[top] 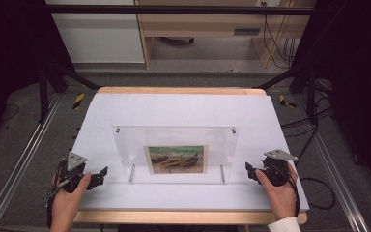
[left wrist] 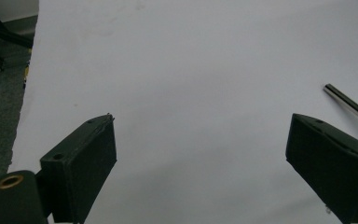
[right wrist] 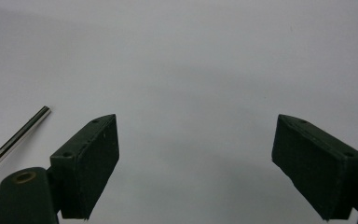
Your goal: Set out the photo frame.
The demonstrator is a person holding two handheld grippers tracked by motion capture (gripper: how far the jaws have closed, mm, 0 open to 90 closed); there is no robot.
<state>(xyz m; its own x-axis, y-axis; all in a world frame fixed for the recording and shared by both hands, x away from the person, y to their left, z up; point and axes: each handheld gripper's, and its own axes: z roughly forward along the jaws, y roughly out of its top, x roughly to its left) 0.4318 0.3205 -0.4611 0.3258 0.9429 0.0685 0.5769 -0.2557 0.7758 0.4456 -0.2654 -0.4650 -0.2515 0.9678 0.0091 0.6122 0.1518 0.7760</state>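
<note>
At the near edge of the table, the left gripper [top: 99, 176] is held in the person's left hand [top: 67, 200] and the right gripper [top: 251, 171] in the right hand [top: 280, 193]; in both gripper views the jaws stand wide apart with nothing between them, above the white table sheet [left wrist: 191, 70]. Between the two grippers, a little farther, stands a clear acrylic frame [top: 174, 145] with a picture of boats [top: 176, 158] inside it, resting on two metal rods [top: 132, 173]. One rod [left wrist: 349, 105] shows near the left gripper and one rod [right wrist: 16, 137] near the right gripper. Behind the table are a grey floor [top: 198, 77] and wooden furniture [top: 203, 24].
</note>
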